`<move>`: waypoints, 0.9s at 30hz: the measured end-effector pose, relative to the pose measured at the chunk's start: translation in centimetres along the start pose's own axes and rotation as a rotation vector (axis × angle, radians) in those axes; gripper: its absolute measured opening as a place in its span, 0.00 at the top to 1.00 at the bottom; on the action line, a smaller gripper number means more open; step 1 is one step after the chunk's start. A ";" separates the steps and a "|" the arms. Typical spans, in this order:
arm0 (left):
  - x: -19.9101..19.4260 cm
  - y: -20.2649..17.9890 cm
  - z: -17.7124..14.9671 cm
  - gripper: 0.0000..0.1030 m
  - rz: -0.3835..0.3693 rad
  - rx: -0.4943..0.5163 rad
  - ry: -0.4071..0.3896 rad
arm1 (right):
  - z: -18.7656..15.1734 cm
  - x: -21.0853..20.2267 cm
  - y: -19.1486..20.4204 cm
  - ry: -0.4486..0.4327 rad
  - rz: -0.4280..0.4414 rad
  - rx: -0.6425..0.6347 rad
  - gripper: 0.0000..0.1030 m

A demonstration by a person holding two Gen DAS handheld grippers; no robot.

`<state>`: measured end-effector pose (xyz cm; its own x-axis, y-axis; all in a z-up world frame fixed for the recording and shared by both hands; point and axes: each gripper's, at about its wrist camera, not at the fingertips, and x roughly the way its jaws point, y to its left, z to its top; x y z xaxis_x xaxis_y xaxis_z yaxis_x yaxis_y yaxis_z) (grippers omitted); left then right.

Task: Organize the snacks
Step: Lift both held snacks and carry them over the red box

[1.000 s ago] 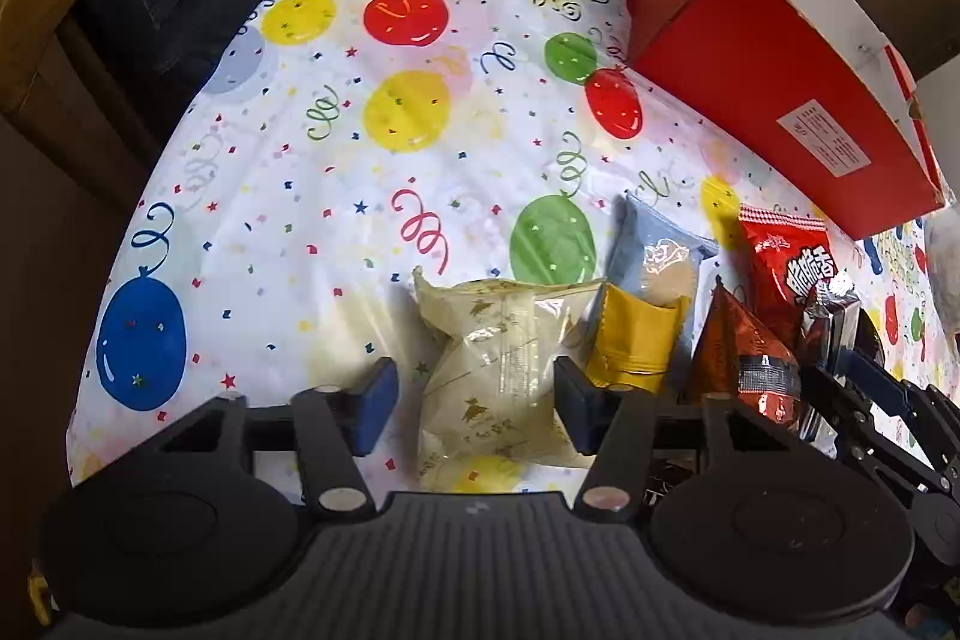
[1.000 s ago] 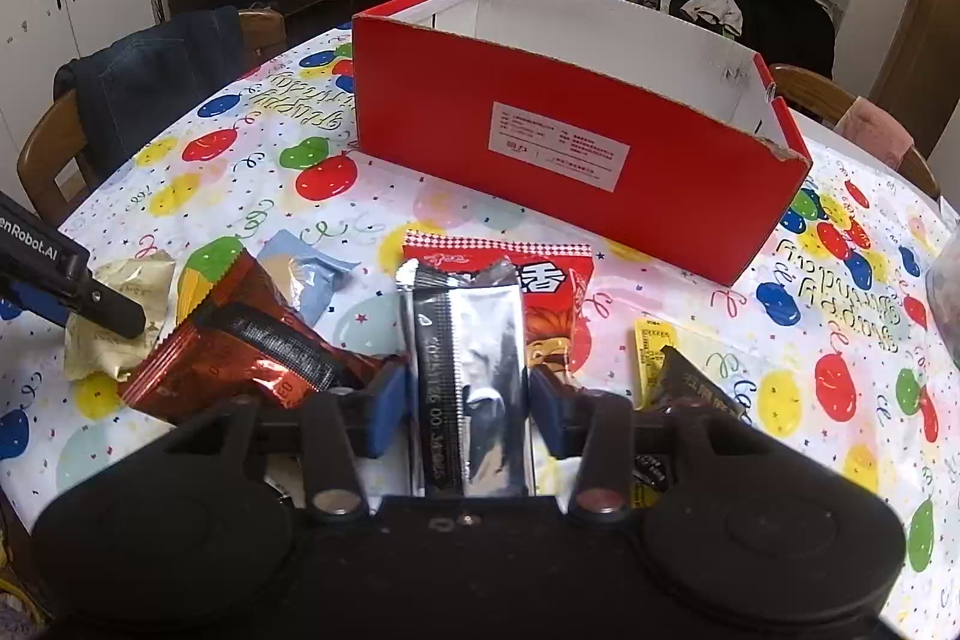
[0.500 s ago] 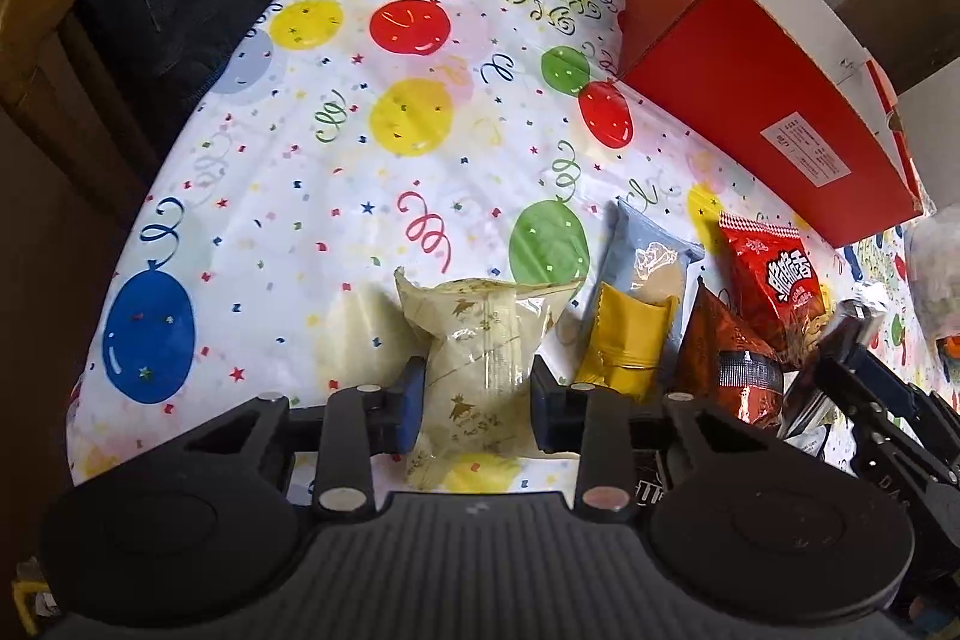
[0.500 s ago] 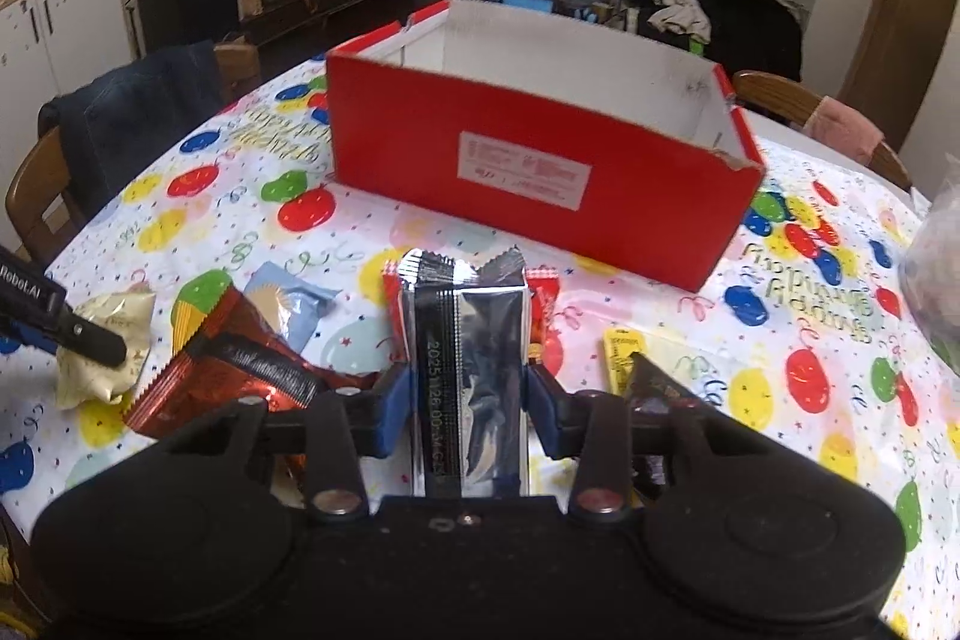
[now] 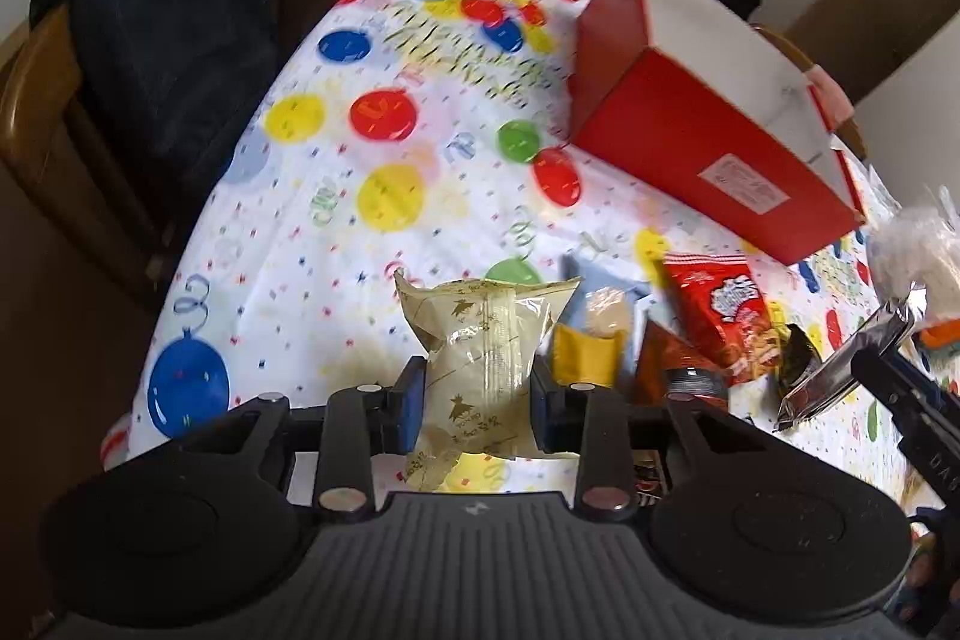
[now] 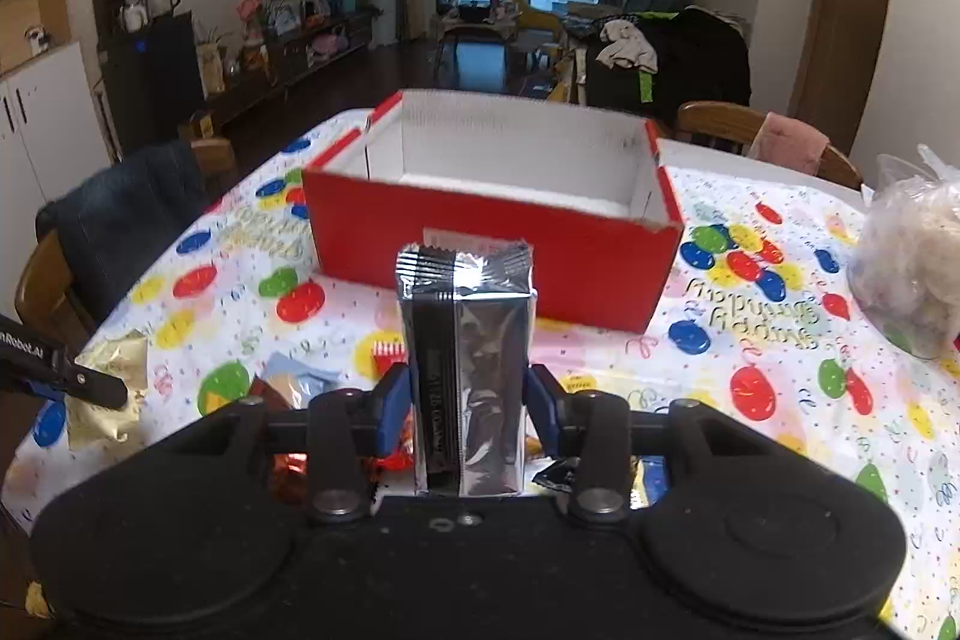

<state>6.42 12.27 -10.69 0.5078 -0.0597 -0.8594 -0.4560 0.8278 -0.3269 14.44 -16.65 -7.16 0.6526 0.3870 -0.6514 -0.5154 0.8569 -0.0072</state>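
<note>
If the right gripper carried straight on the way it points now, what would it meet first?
Most likely the near wall of the red box, straight beyond the silver packet that the right gripper holds; depth is uncertain.

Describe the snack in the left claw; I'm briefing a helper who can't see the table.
Start at the big red box on the balloon tablecloth. In front of it lies a row of snack packets, and the left claw holds the pale cream packet at that row's left end. It alone is translucent cream with gold print; its neighbours are yellow, blue and red.
</note>
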 end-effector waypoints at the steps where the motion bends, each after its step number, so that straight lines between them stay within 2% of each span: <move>1: -0.4 -0.3 0.1 0.68 -0.003 0.013 -0.008 | 0.2 -0.4 -0.1 -0.007 0.004 0.005 0.61; 15: -4.2 -6.0 3.8 0.68 -0.067 0.166 -0.111 | 5.4 -3.5 -1.4 -0.080 0.019 0.012 0.61; 19: -4.2 -8.3 5.7 0.68 -0.068 0.198 -0.133 | 7.5 -2.9 -2.5 -0.092 0.027 0.017 0.61; 27: -2.4 -12.7 9.8 0.68 -0.052 0.235 -0.135 | 11.8 0.4 -5.1 -0.062 0.050 0.027 0.61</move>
<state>18.17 7.32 -0.66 0.6260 -0.0433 -0.7787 -0.2527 0.9333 -0.2551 23.87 -16.87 1.53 0.6600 0.4489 -0.6024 -0.5332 0.8448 0.0454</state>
